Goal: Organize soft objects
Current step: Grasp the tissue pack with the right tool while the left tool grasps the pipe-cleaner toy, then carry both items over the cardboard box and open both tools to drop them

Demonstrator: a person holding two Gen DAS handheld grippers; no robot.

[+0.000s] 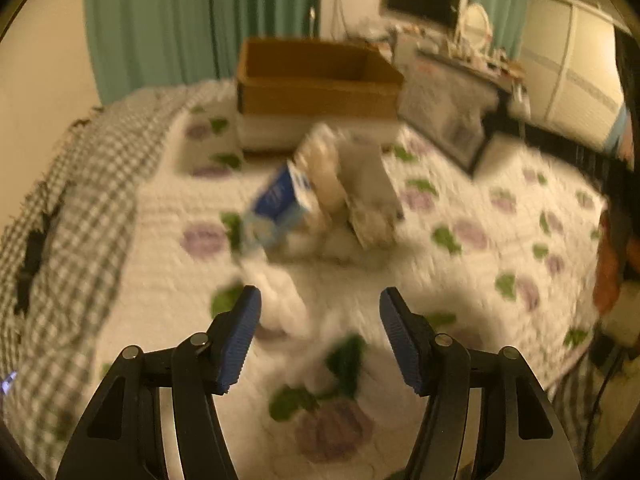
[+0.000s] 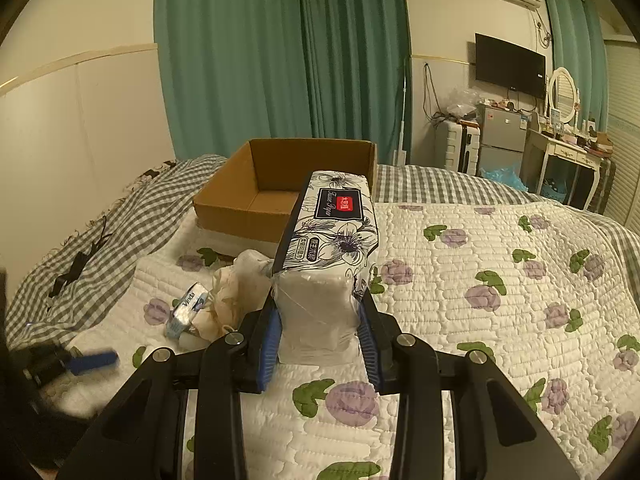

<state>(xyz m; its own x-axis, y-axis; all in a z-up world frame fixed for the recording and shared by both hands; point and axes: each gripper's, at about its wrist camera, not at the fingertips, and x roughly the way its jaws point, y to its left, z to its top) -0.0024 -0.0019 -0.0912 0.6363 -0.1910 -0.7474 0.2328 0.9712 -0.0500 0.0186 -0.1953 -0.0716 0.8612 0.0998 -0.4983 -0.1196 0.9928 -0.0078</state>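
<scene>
Right gripper point(image 2: 320, 336) clamped on tissue pack point(image 2: 332, 240), fingers point(image 2: 269, 340) pinching its near end; pack lifted off the bed point(image 2: 480, 312), far end pointing at the box point(image 2: 256, 196). Left gripper point(image 1: 320, 336) released, fingers spread wide, nothing between them, hovering over the quilt; view is motion-blurred. Blue pack point(image 2: 187, 312) and cream bundle point(image 2: 224, 304) lie together on the bed, just in front of the box.
</scene>
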